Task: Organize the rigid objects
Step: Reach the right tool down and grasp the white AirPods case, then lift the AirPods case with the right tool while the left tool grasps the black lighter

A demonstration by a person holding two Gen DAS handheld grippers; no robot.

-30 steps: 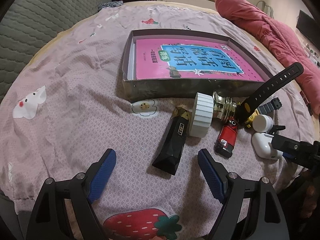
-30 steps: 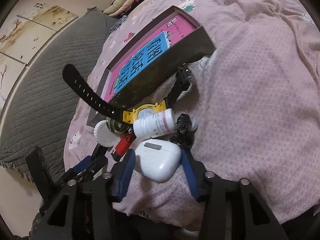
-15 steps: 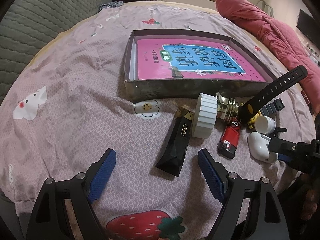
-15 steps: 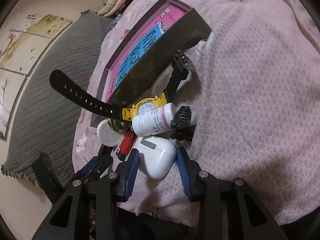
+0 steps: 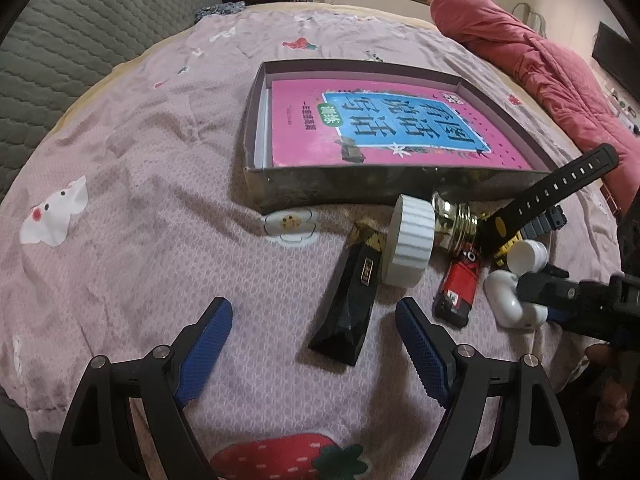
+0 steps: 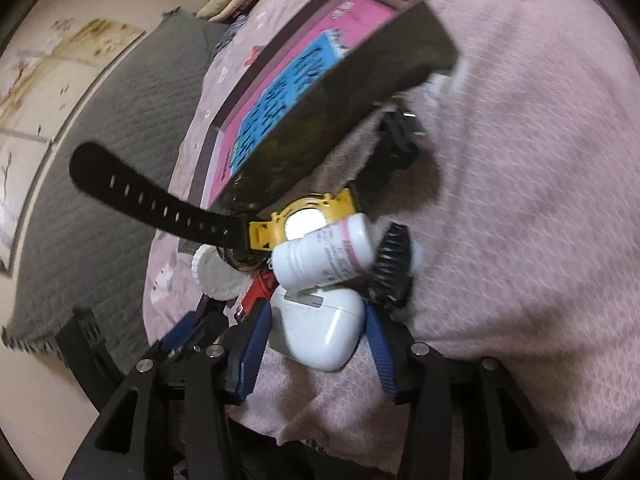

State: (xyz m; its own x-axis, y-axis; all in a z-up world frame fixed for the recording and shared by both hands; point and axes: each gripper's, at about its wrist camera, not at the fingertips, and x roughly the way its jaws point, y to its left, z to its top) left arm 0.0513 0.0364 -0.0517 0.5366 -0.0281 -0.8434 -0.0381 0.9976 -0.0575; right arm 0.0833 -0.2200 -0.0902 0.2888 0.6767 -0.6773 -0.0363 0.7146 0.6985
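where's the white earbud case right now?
In the right wrist view the earbud case lies on the bed between the right hand-held gripper pads, just below the white pill bottle; red lighter to its left.

The left wrist view looked forward and steeply down over the bed [image 5: 140, 208] toward the shallow box [image 5: 360, 194] — a little back from the clutter. The right wrist view sat far nearer, facing the same box [image 6: 352, 92] from its corner. Both shared the white earbud case [image 5: 508, 300] [image 6: 320, 328] and black watch strap [image 5: 560, 184] [image 6: 160, 204].
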